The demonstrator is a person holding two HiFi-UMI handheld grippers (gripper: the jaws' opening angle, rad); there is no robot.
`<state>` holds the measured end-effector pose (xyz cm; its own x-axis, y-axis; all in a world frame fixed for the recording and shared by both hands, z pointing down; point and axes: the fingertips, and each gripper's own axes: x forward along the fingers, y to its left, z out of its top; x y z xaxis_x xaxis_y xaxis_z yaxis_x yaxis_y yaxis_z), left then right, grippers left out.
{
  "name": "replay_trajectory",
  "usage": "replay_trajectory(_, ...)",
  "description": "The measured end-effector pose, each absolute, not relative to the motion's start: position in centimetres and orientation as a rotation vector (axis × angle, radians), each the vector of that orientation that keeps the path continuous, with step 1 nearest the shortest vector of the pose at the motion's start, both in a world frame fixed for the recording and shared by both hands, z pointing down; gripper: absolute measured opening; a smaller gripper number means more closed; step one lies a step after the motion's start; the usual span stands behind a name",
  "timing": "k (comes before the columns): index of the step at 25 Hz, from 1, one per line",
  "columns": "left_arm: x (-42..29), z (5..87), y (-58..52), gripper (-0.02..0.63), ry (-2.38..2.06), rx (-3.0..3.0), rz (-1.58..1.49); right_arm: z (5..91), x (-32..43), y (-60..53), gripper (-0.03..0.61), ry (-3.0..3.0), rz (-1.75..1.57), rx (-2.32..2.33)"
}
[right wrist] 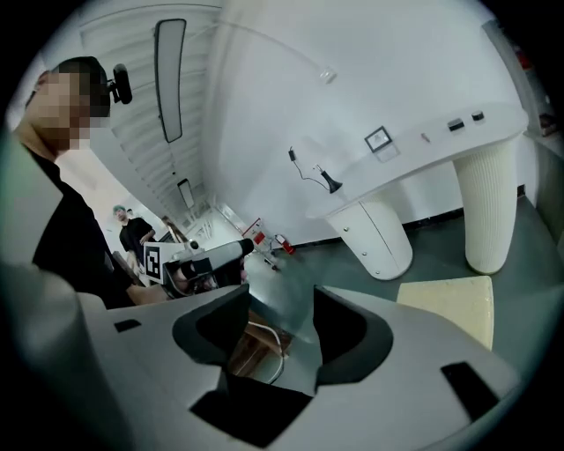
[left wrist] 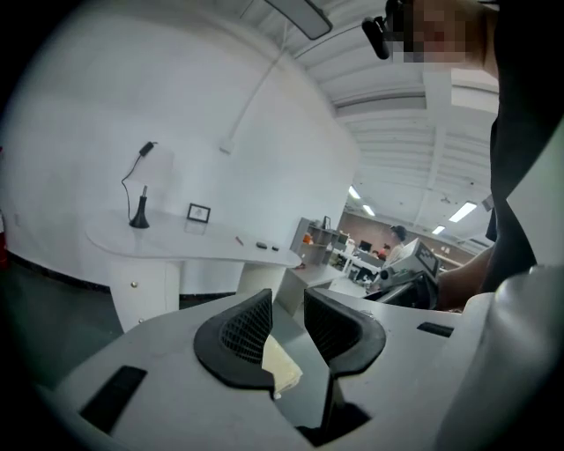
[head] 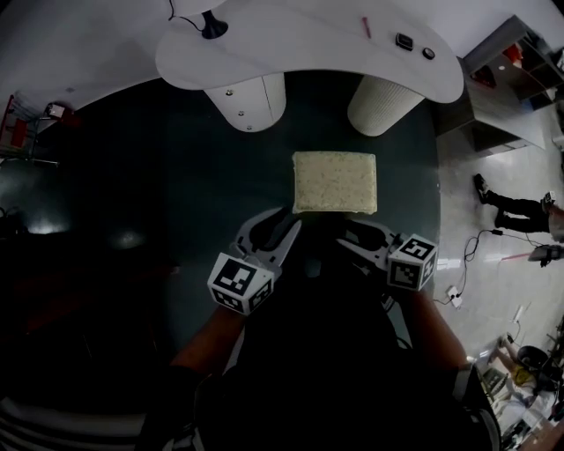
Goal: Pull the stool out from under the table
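Observation:
The stool (head: 335, 182) has a square cream cushion and stands on the dark floor in front of the white table (head: 308, 48), clear of the tabletop's edge. My left gripper (head: 284, 234) hovers at the cushion's near left corner. Its jaws stand a narrow gap apart with nothing pressed between them, and a corner of the cushion (left wrist: 282, 368) shows below the gap (left wrist: 289, 304). My right gripper (head: 354, 234) is at the cushion's near right corner, jaws wide apart (right wrist: 282, 304). The cushion (right wrist: 451, 304) lies to their right. Brown wood and a pale curved bar (right wrist: 262, 345) show low in the gap, untouched.
The table rests on a white cabinet (head: 249, 101) and a ribbed column (head: 384, 104), both just beyond the stool. A black stand (head: 211, 26) and small items sit on top. At the right are pale floor, cables (head: 467, 255), shelving (head: 515, 66) and a person's legs (head: 515, 210).

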<state>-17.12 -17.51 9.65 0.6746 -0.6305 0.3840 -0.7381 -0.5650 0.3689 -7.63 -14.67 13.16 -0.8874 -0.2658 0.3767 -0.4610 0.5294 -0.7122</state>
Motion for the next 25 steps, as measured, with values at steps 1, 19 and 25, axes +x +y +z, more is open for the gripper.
replay_trajectory(1, -17.6, 9.0, -17.4, 0.120, -1.064, 2.400, 0.276, 12.3, -7.9, -14.1, 0.223, -2.557, 1.262, 0.625)
replay_trajectory(19, -11.3, -5.1, -12.7, 0.033, -1.424, 2.505, 0.165, -5.5, 1.3, -11.8, 0.048, -2.873, 0.543, 0.900)
replay_trajectory(25, -6.7, -8.1, -12.3, 0.018, -1.520, 2.500, 0.132, -7.6, 7.7, -10.0, 0.028, -2.903, 0.412, 0.857)
